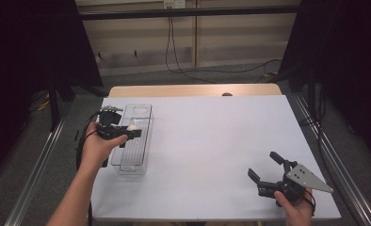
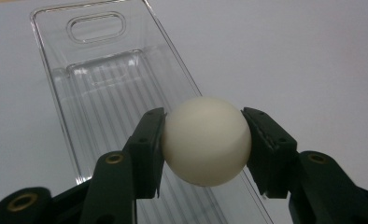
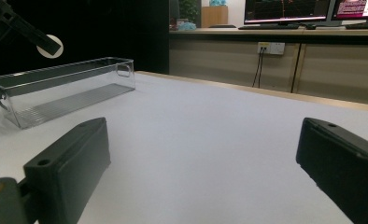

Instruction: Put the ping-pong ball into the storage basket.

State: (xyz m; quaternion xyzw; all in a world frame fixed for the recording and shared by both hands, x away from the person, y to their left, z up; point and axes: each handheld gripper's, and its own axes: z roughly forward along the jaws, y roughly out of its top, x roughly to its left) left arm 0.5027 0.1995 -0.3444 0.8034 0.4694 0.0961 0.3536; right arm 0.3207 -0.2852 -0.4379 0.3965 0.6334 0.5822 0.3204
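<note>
One ball [image 2: 205, 140], pinched in the left claw [image 2: 204, 142] over the one clear bin [image 2: 102, 84], left of frame. Right claw [image 1: 264, 166] gapes empty, lower right.

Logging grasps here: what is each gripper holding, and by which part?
The left gripper clamps a white ball across its middle, a pad on each side, above the clear bin. The right gripper is open and holds nothing.

A white table [image 1: 212, 141] spans mid-frame; cables [image 1: 174, 52] hang upper centre; monitors [image 3: 289, 10] glow at upper right.
</note>
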